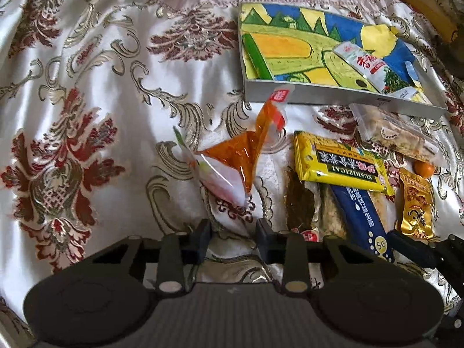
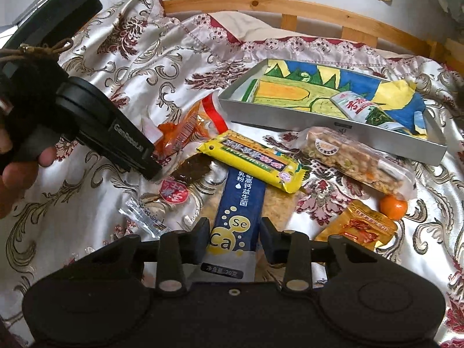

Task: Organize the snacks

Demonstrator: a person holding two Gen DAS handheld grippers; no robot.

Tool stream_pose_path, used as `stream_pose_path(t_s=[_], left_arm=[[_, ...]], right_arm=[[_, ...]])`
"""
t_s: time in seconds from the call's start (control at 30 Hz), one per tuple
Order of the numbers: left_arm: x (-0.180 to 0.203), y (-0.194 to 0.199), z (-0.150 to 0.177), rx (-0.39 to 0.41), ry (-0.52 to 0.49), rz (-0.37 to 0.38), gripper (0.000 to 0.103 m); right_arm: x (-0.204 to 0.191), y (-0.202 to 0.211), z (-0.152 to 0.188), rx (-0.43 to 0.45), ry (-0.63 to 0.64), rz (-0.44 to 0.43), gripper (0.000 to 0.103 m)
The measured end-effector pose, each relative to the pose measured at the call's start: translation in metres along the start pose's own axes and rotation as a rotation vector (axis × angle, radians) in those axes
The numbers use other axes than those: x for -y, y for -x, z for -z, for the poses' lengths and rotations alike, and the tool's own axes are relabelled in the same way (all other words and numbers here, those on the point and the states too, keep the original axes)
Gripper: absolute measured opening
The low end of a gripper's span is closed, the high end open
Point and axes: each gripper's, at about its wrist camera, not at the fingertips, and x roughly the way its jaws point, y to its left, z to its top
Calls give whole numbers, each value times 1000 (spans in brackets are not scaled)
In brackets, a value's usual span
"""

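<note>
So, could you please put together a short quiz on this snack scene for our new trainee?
1. True or false: the grey tray already holds a white snack packet.
2. Which item lies between the right gripper fingers?
A. the small orange fruit
B. the blue Se/Ca packet
C. the gold packet
3. Fill in: in the left wrist view, the orange wrapper lies ahead of the open left gripper, ____ the tray.

Key
1. True.
2. B; the jaws are apart on either side of it, not closed.
3. outside; it lies on the patterned cloth, near the tray's front wall.
</note>
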Motion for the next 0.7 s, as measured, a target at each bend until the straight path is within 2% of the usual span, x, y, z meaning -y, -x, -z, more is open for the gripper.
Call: stream_pose_path(t_s=[0.03,0.07,0.17,0.23,0.3,0.33,0.37,0.4,0.43,0.5,0.57,0.7], left_arm=[[-1,2,-1,12,-1,-2,43],[-1,4,-1,27,-2,-7,53],[2,8,-4,96,-39,-54,72],[8,3,-9,125,-89,-71,76],[13,-8,-15,128,-131,-88,75],[14,-14,-18,116,-141,-86,69],[14,-20,-20,98,-140,-73,60],[11,-25,-22,79,-123,-46,58],[9,-27,-21,74,-103,-35,56],[5,-26,-22,68,-81,-20,51],[1,-22,-22,60,-46,-8,45],[-4,-16,-14,22,12,11,44]], right_arm=[[0,0,0,2,-6,-1,41],[1,-1,1,9,-14,-8,44],[2,-5,0,27,-29,-10,47],[2,-10,-1,34,-40,-11,49],[2,-14,-2,46,-47,-16,52],[1,-16,-3,52,-44,-15,53],[1,-17,-3,58,-42,-12,53],[1,-18,-3,59,-43,-12,53],[1,-20,-3,57,-48,-9,51],[1,-21,-4,59,-47,17,40],[1,-21,-5,53,-52,25,37],[-1,-19,-4,40,-32,31,33]])
